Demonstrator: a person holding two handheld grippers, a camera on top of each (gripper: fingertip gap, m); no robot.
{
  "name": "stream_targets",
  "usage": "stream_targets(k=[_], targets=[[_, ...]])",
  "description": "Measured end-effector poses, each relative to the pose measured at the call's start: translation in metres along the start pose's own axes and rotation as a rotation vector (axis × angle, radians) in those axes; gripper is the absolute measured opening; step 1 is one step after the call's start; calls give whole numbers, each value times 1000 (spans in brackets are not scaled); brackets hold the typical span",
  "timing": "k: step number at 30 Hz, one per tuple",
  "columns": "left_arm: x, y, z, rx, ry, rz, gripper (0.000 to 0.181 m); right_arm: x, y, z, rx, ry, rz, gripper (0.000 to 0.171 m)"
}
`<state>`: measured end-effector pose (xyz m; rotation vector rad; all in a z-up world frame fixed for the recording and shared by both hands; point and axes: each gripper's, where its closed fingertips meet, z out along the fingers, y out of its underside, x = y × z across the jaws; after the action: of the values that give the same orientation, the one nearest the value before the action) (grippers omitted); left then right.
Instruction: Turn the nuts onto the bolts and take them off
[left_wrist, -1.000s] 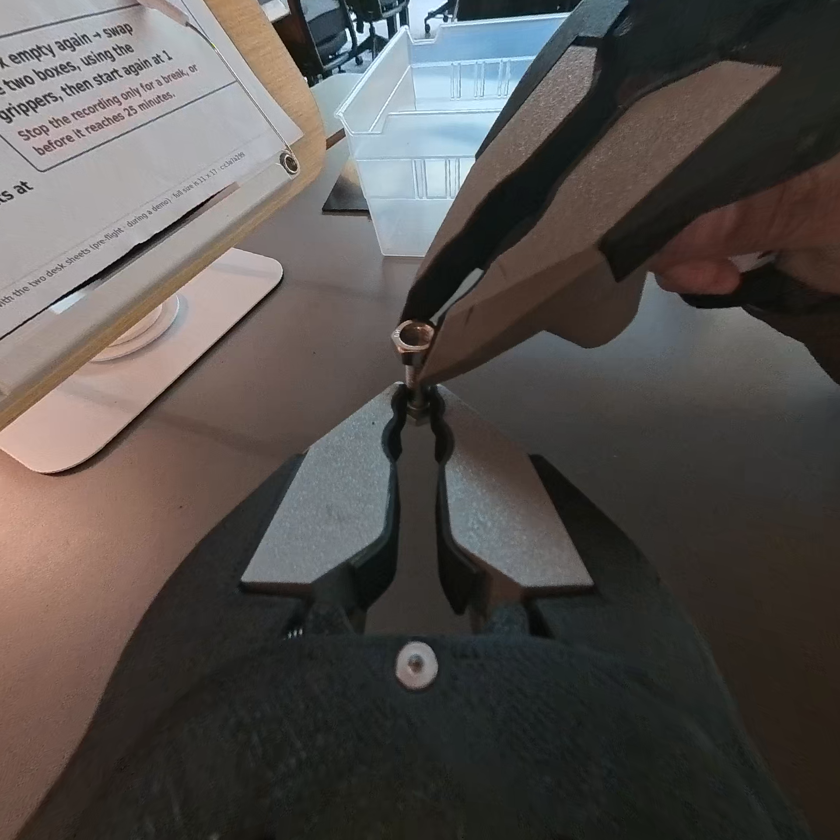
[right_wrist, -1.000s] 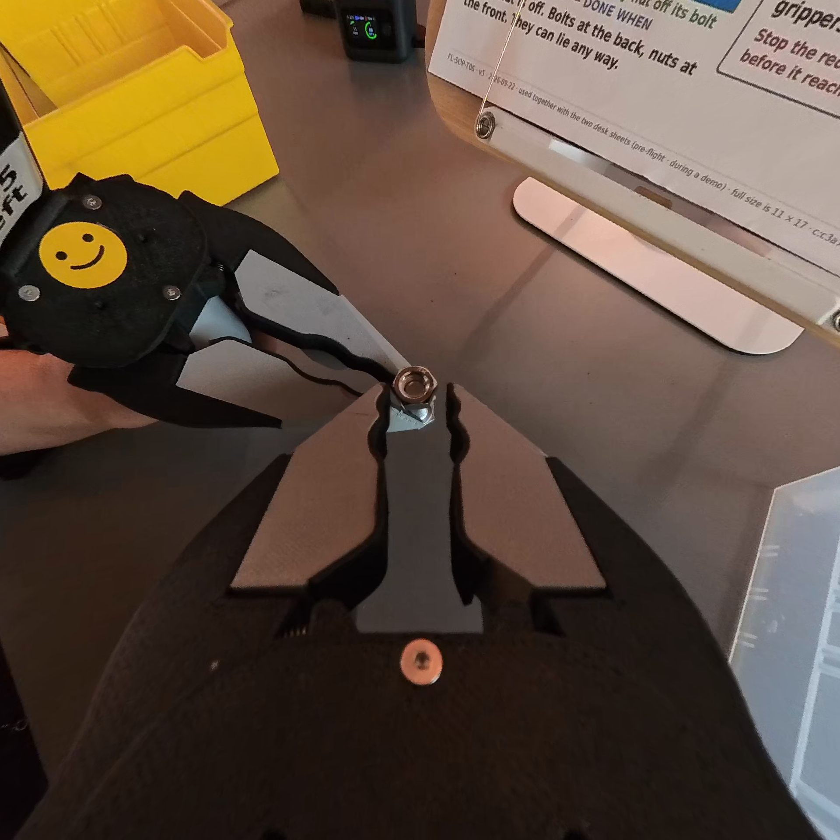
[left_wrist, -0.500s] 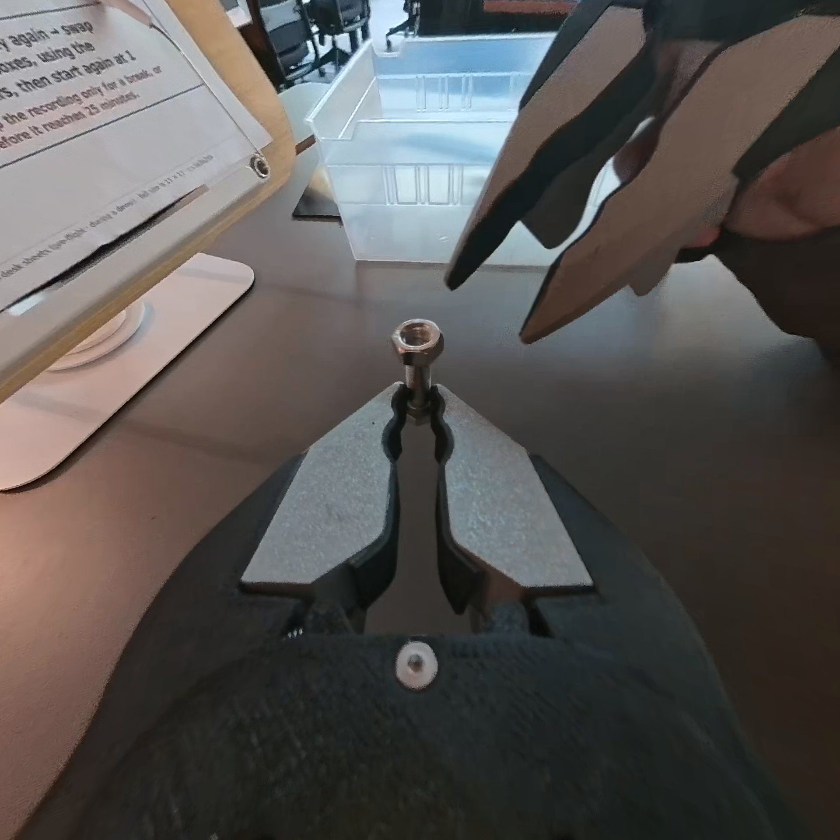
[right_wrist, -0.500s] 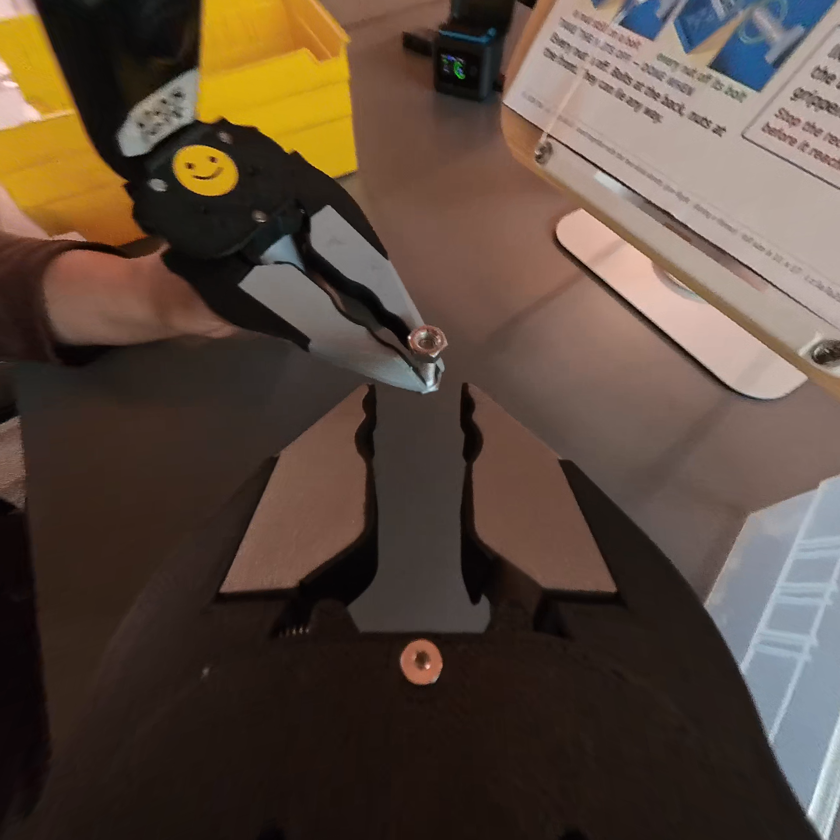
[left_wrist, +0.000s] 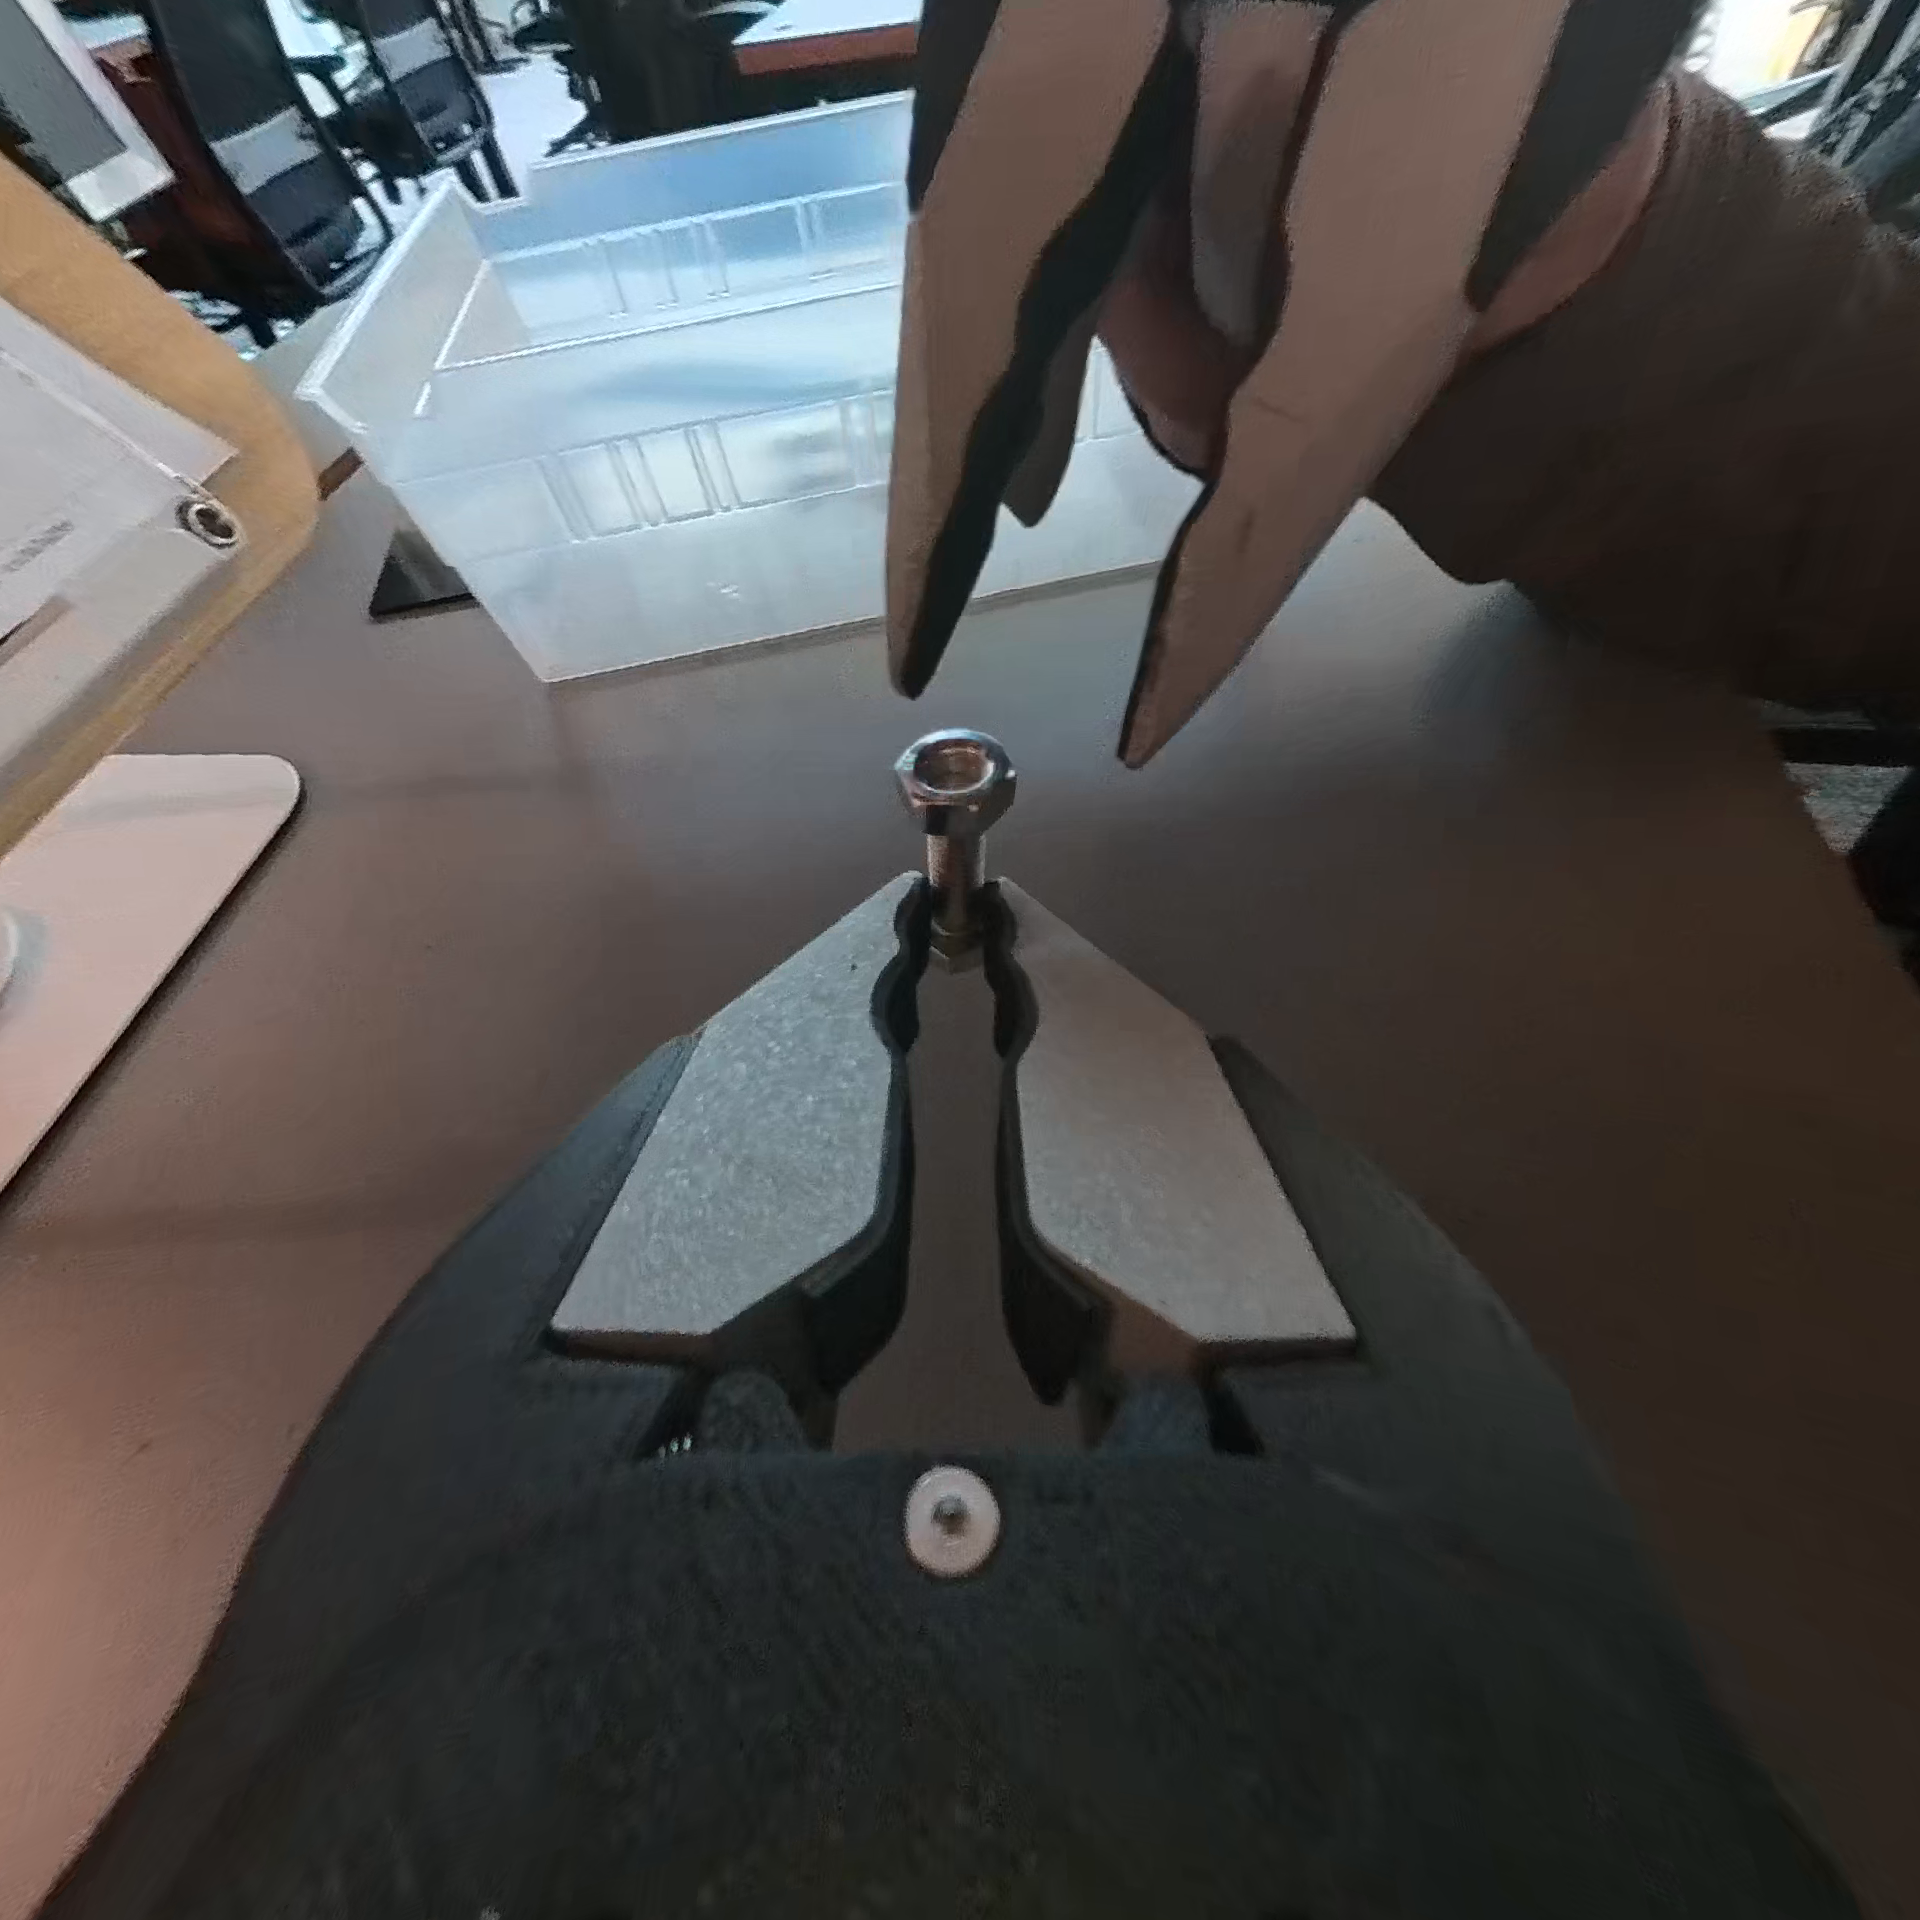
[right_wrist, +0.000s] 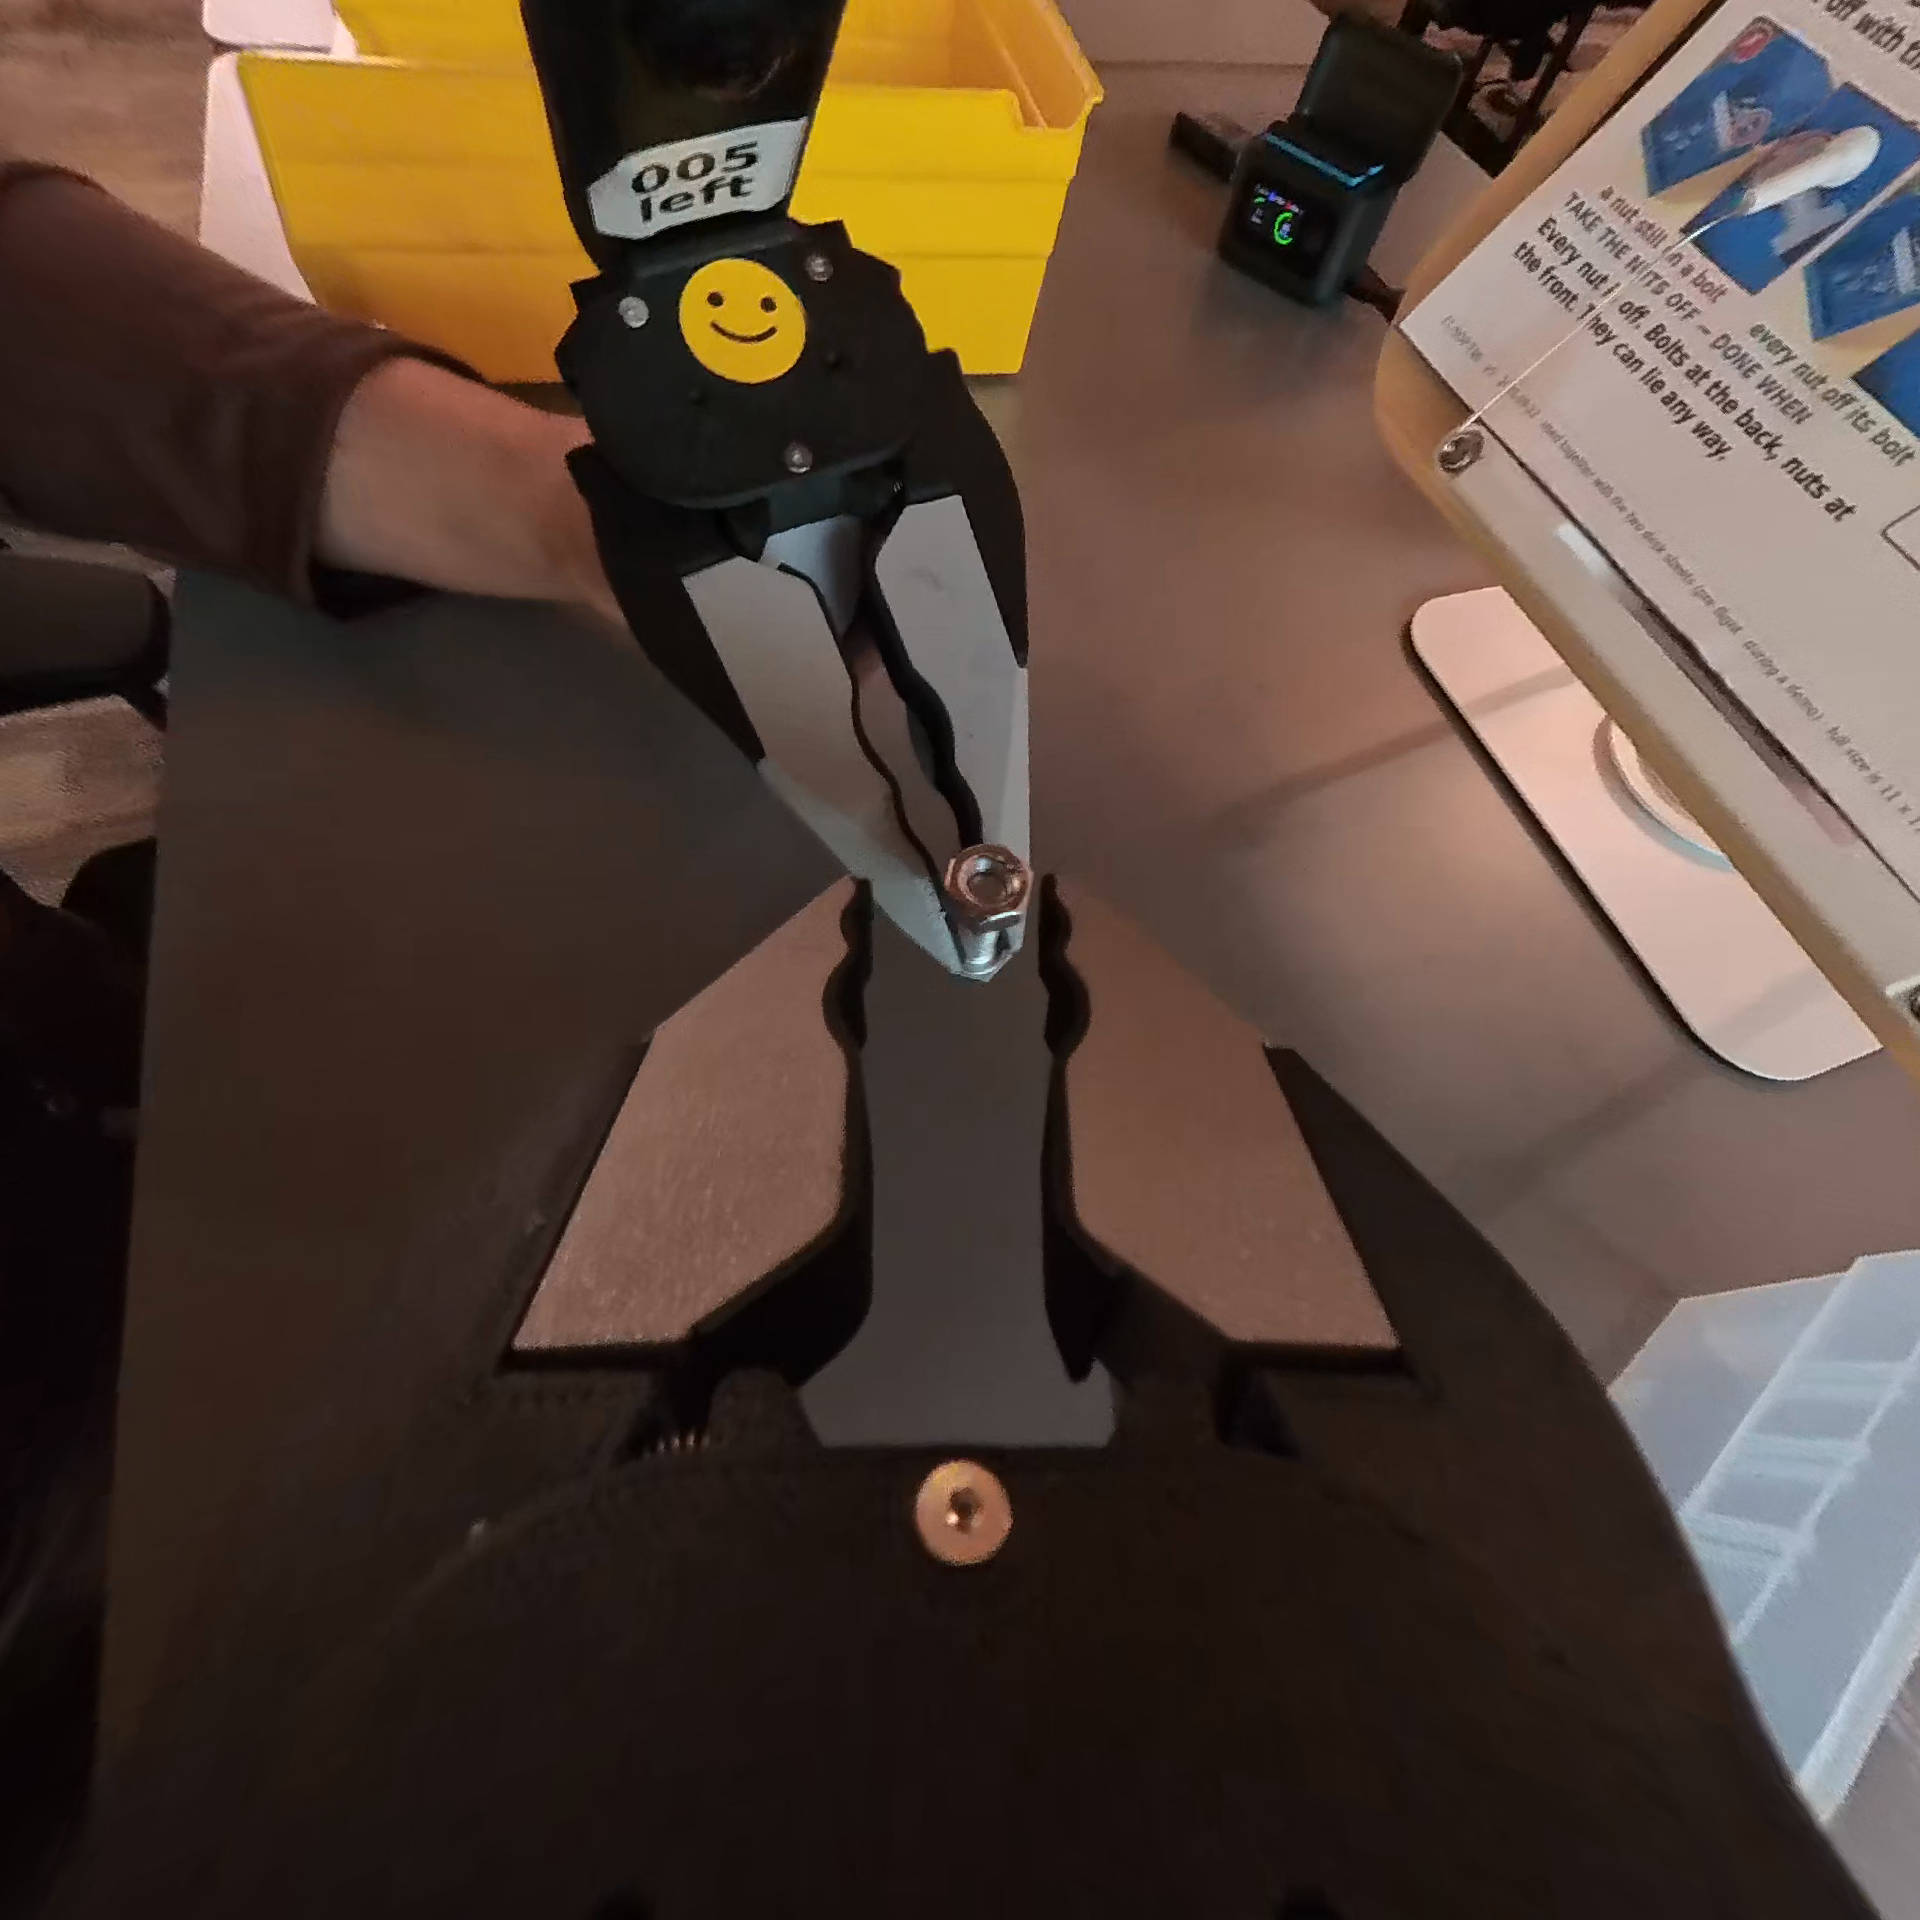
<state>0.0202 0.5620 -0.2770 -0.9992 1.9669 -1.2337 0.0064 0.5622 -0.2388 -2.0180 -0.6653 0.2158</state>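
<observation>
Left wrist view: left gripper (left_wrist: 956, 914) clenched on the lower end of a bolt (left_wrist: 954, 883), which stands out past its fingertips with a nut (left_wrist: 954, 781) threaded at the far end. Beyond the nut, the right gripper (left_wrist: 1023, 722) points back toward it, fingers spread, tips just short of the nut and not touching. A clear plastic bin (left_wrist: 665, 436) sits farther off behind those fingers, which block part of its front wall; a wooden-edged sign board (left_wrist: 135, 447) on a white base stands to the left on the grey table (left_wrist: 1455, 1039). Right wrist view: right gripper (right_wrist: 954, 914) released, its fingertips flanking the nut (right_wrist: 987, 885) and bolt held by the left gripper (right_wrist: 977, 925), which reaches in from ahead. A yellow bin (right_wrist: 935, 208) lies far ahead, partly hidden by that gripper, and a small black device (right_wrist: 1314, 208) stands right of it.
</observation>
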Motion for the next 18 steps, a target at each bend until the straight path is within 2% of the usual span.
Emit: stream_targets(k=[7, 18], targets=[[9, 0, 3, -9, 22, 37, 8, -2, 7, -1, 15, -15, 45, 28], [24, -9, -1, 41, 99, 81, 8, -13, 2, -7, 54, -69, -12, 26]])
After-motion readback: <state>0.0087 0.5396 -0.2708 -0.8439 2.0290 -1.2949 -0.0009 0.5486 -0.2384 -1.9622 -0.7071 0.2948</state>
